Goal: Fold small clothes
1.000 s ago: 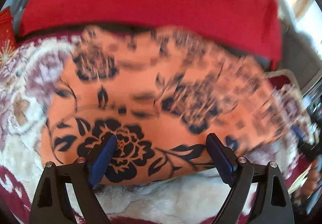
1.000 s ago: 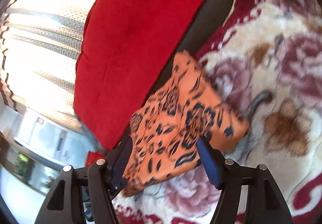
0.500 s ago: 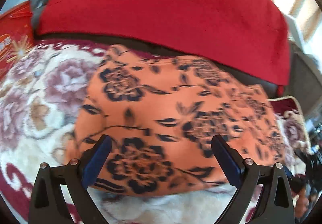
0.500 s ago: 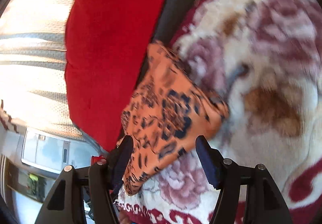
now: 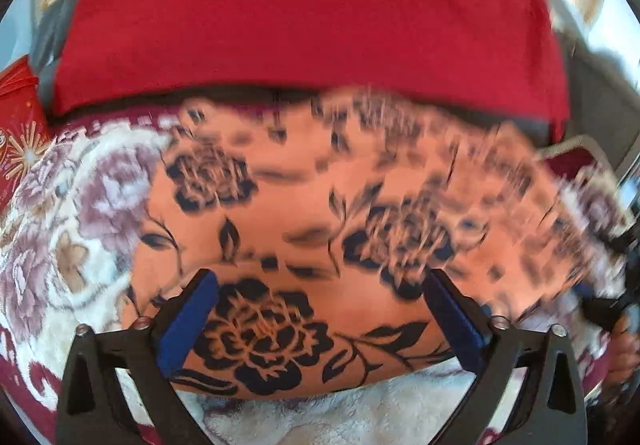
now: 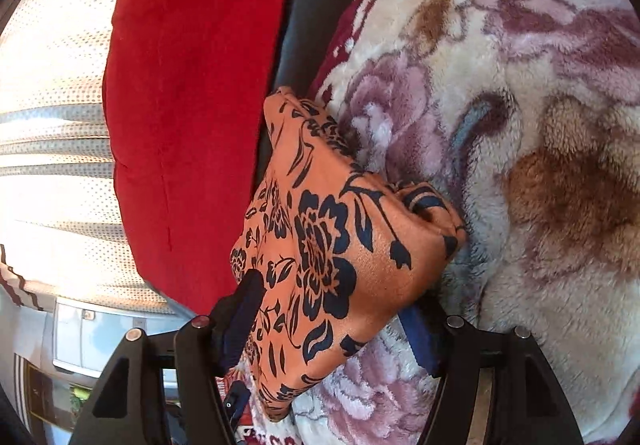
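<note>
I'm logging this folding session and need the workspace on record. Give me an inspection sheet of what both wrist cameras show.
Surface: plush floral blanket, cream with mauve and brown flowers and a maroon border.
Job's things: one orange garment with black flowers, folded into a compact bundle on the blanket.
Clutter: red printed box at the blanket's far edge.
Grippers: left gripper open wide, its jaws just been opening, poised over the garment's near edge; right gripper straddles a corner of the garment, grip uncertain.
Cables: nothing seen.
Surroundings: red cushion against a dark backrest; bright dotted curtain behind.
</note>
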`<state>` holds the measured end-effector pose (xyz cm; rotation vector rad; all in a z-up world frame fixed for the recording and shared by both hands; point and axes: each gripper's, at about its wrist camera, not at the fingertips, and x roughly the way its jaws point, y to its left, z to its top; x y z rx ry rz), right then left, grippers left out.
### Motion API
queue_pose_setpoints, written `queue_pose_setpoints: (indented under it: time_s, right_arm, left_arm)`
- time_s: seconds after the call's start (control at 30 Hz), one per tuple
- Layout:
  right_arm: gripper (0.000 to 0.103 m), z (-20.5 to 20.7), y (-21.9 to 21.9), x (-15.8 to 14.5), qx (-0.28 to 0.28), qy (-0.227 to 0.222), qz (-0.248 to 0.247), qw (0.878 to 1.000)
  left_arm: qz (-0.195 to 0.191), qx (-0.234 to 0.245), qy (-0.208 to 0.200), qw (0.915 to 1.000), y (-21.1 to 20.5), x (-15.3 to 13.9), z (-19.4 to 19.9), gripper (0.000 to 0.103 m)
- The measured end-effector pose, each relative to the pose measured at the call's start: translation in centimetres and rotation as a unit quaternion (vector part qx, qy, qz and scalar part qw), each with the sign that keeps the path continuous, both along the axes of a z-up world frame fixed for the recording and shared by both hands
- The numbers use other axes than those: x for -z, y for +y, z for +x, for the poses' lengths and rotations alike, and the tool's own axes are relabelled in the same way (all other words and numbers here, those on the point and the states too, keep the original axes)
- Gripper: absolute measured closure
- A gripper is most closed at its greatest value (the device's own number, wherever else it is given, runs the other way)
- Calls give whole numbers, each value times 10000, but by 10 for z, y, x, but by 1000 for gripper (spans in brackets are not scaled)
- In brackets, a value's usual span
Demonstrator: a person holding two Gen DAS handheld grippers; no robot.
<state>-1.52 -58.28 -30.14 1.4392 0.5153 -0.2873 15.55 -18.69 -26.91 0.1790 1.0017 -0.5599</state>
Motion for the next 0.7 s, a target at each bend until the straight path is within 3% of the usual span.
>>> queue_pose_setpoints:
  time_s: [0.03, 0.07, 0.1, 0.2, 0.27, 0.37, 0.43, 0.5, 0.57, 0.7]
  right_arm:
    - [34, 2, 2, 0, -1, 24, -16, 10000]
    - [34, 4, 4, -1, 1, 33, -12, 10000]
    - [34, 4, 3, -1, 5, 30, -9, 10000]
    - [34, 5, 1, 2, 53, -74, 77, 9999]
    - [34, 2, -2, 5, 70, -155, 180, 9997]
    - [33, 3, 0, 3, 97, -171, 16, 9998]
    - [33, 8, 4, -2, 105, -238, -217, 9994]
    - [38, 13, 7, -7, 127, -295, -411, 9986]
    - [42, 21, 7, -5, 154, -220, -538, 9982]
    - [46, 32, 2, 3, 292, -78, -632, 9975]
  left_arm:
    - [182, 14, 348, 9992, -7, 16, 8, 0]
    - [95, -73, 447, 9989, -8, 21, 11, 0]
    - [-225, -231, 439, 9985, -2, 16, 14, 0]
    - [-317, -279, 902, 9950, -3, 9, 27, 0]
    - [-601, -194, 784, 9949, -2, -1, 24, 0]
    - [-993, -383, 139, 9942, 9, -19, 18, 0]
    - [-742, -506, 171, 9958, 5, -8, 24, 0]
    - [112, -387, 604, 9974, -11, 26, 30, 0]
    - [32, -424, 225, 9988, -9, 20, 23, 0]
    - [-2, -256, 244, 9994, -12, 4, 28, 0]
